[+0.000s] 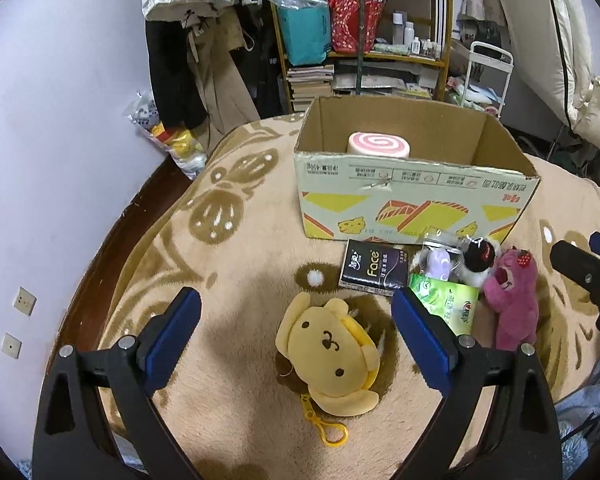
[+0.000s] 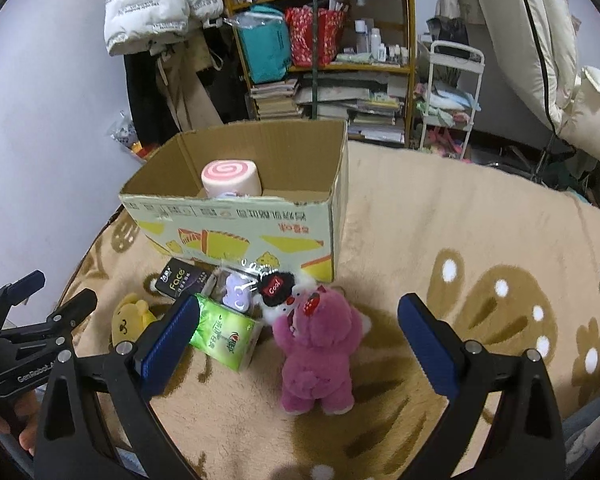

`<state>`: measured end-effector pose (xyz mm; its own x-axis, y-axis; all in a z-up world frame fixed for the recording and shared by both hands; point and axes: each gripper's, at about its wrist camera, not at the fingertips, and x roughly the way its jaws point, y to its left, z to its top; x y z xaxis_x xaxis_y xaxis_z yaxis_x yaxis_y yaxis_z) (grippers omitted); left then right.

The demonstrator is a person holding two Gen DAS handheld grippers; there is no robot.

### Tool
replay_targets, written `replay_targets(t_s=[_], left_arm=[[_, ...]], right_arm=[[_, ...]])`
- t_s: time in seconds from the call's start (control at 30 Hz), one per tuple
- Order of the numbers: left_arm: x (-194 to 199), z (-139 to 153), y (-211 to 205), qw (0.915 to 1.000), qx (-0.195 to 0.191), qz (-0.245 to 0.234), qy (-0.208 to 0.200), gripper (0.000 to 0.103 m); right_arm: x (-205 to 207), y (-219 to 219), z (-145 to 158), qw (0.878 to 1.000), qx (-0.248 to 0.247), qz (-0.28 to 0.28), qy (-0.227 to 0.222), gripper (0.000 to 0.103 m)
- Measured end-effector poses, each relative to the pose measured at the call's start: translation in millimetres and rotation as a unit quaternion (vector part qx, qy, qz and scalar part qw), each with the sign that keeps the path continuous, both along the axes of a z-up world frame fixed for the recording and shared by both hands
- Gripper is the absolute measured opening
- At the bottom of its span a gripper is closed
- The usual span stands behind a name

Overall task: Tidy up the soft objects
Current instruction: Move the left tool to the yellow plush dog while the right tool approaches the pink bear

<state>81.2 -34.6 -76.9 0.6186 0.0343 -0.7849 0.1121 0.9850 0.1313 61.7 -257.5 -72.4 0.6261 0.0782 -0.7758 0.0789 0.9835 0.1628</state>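
Left gripper [image 1: 296, 330] spread wide above yellow dog plush [image 1: 334, 354], nothing pinched; plush flat on beige blanket [image 1: 240, 264], face up, floppy ears, yellow clip at bottom. Right gripper [image 2: 298, 334] likewise spread, empty, pink bear plush [image 2: 320, 354] between fingers, lying on blanket, strawberry patch on head. Just beside bear: green tissue pack [image 2: 224, 330], white plush with black cap [image 2: 278, 294], black tissue pack [image 2: 180, 282]. Beyond: open cardboard box [image 2: 240, 232] holding pink swirl roll cushion [image 2: 230, 178].
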Motion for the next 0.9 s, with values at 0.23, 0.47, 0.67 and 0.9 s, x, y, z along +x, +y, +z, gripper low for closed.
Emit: replay_targets(t_s=[0.23,0.47,0.67,0.9], left_arm=[[6.5,-12.8,0.4,0.9998,0.010,0.006,0.019,0.095],[13.8,-30.5,-1.4,0.9983,0.012,0.008,0.056,0.095],[18.7,-47.0,-4.7,0.9959,0.026,0.003,0.087,0.095],[21.5,-59.7,-5.1,0.9927,0.023,0.000,0.119,0.095]], right_arm=[[10.8,3.2,-16.2,1.000,-0.009,0.001,0.026,0.103],[15.9,2.6,-28.1,0.999,-0.009,-0.004,0.043,0.103],[21.5,4.1,-39.1,0.998,-0.010,-0.005,0.063,0.103],[29.1,6.5,-54.2,0.996,-0.020,-0.002,0.087,0.103]])
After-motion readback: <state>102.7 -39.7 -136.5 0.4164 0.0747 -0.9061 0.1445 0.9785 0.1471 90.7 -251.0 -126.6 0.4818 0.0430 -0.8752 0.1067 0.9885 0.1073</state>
